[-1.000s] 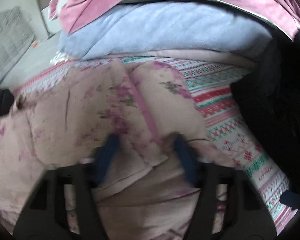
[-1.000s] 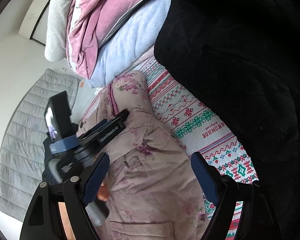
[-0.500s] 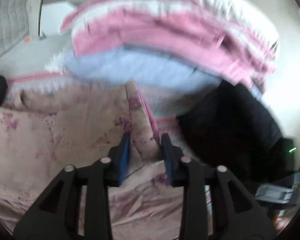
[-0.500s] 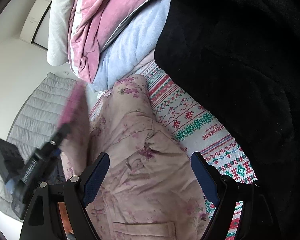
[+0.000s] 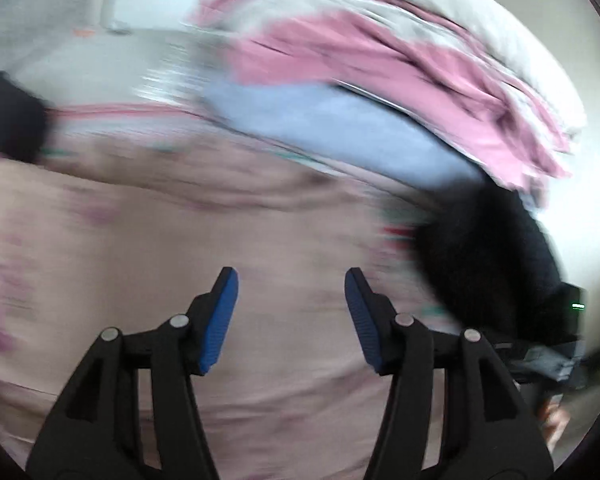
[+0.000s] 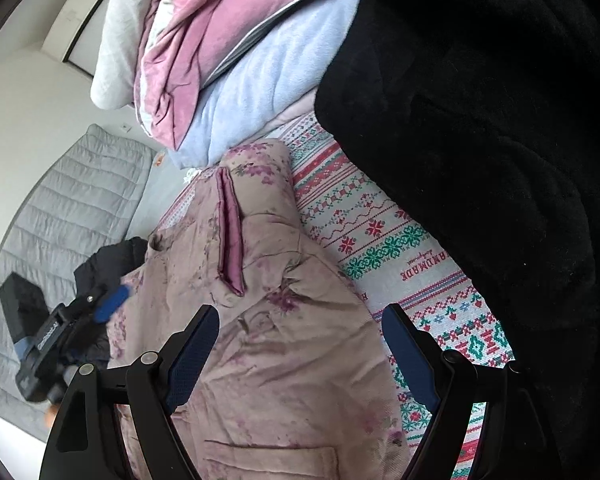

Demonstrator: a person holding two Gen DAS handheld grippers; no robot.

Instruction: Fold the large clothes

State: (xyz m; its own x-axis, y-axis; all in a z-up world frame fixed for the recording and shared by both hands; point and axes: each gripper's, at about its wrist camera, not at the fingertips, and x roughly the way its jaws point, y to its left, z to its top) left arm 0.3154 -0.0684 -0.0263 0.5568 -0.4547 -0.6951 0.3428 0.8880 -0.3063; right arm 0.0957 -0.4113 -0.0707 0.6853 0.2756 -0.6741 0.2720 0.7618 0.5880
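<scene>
the floral jacket (image 6: 260, 340) lies on the patterned sheet (image 6: 380, 240), beside the black coat (image 6: 480, 120). the right gripper (image 6: 300, 356) hovers wide over it, gripping nothing. the left gripper (image 5: 291, 312), jaws just opening and empty, should regrip an edge squarely before folding.

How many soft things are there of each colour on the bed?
Pink: 2, the floral quilted jacket and the velvety pink blanket
Blue: 1, the pale blue fleece blanket
Black: 1, the fuzzy black garment
White: 1, the white pillow
Total: 5
</scene>
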